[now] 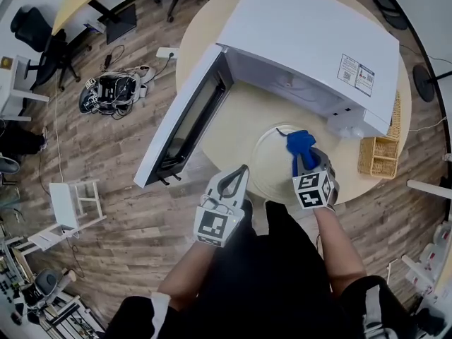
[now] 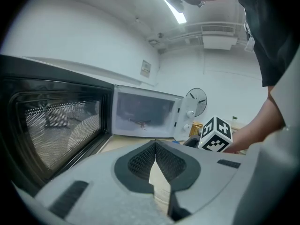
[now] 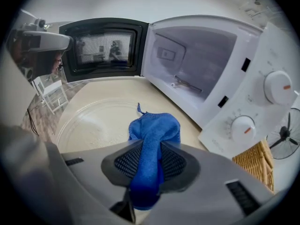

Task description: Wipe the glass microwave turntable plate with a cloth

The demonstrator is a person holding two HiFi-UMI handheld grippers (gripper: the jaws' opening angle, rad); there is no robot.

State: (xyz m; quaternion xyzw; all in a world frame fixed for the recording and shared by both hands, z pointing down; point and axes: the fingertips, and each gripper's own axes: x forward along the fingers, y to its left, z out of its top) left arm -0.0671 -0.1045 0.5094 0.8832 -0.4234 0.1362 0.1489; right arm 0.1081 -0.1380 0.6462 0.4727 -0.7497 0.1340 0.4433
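The glass plate (image 1: 267,167) lay flat on the round table (image 1: 205,27), close to the near edge, right in front of the microwave (image 1: 311,34). My right gripper (image 1: 305,164) squeezed the blue cloth (image 1: 299,144) tight between its jaws. The cloth's puffy end stuck out over the plate. I could not tell if it touched the glass. My left gripper (image 1: 239,175) was closed with nothing in it, by the near edge, just left of the plate. The microwave door (image 1: 185,122) stood wide open. A basket (image 1: 378,156) sat by the right edge.
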